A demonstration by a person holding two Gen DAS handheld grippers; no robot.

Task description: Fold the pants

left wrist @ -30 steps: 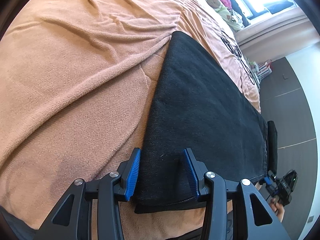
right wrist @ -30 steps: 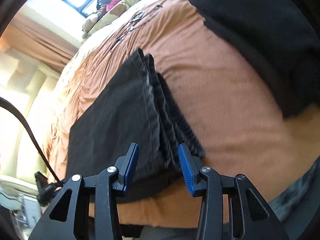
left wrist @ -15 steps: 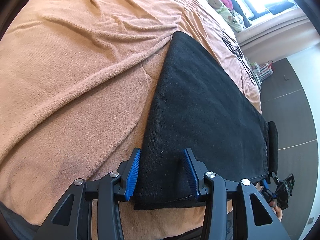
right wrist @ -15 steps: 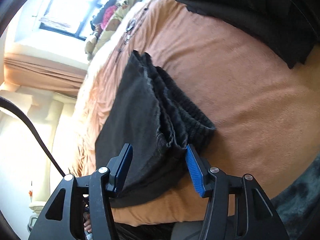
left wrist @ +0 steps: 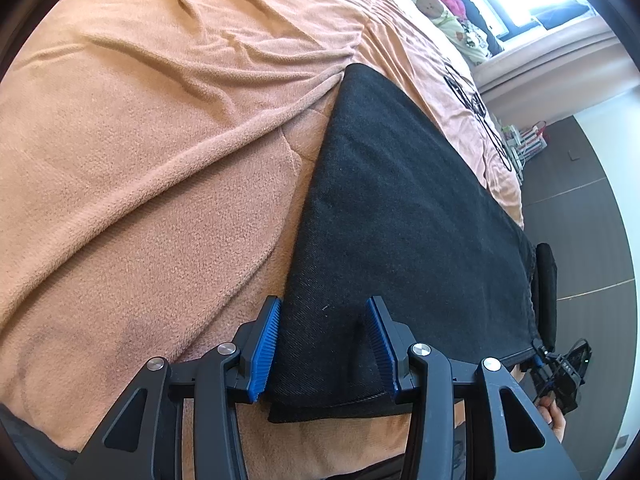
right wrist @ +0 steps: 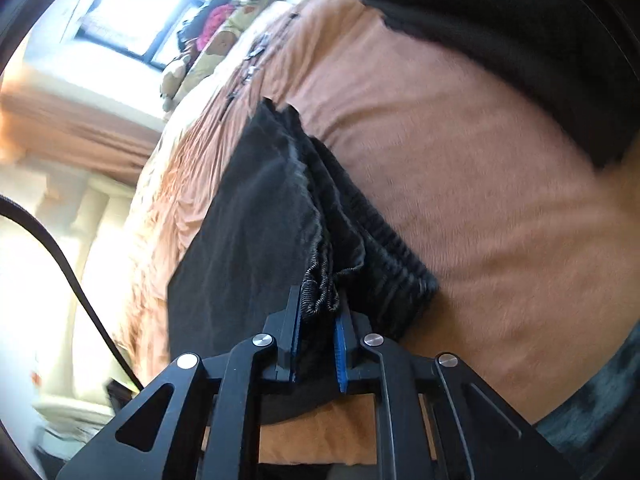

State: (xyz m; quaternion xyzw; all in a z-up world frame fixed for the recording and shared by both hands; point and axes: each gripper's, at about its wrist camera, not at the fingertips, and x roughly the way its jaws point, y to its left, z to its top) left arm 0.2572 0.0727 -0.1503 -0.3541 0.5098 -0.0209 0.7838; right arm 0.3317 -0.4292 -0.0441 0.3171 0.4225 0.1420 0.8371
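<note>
The pants (left wrist: pixel 404 216) were plain black with a fine woven grain, and their ribbed waistband (right wrist: pixel 384 248) showed dark grey ridges. The blanket (left wrist: pixel 152 168) covering the bed was a plain peach-orange fleece, with a black line drawing (left wrist: pixel 472 100) printed at about two o'clock. Each tool, left (left wrist: pixel 324 344) and right (right wrist: pixel 318 340), was matte black with bright blue ridged pads and silver round screws. A cream pillow (left wrist: pixel 444 12) at one o'clock carried a brown teddy-bear print. The floor (left wrist: pixel 576 216) was dark grey-brown with thin pale lines.
</note>
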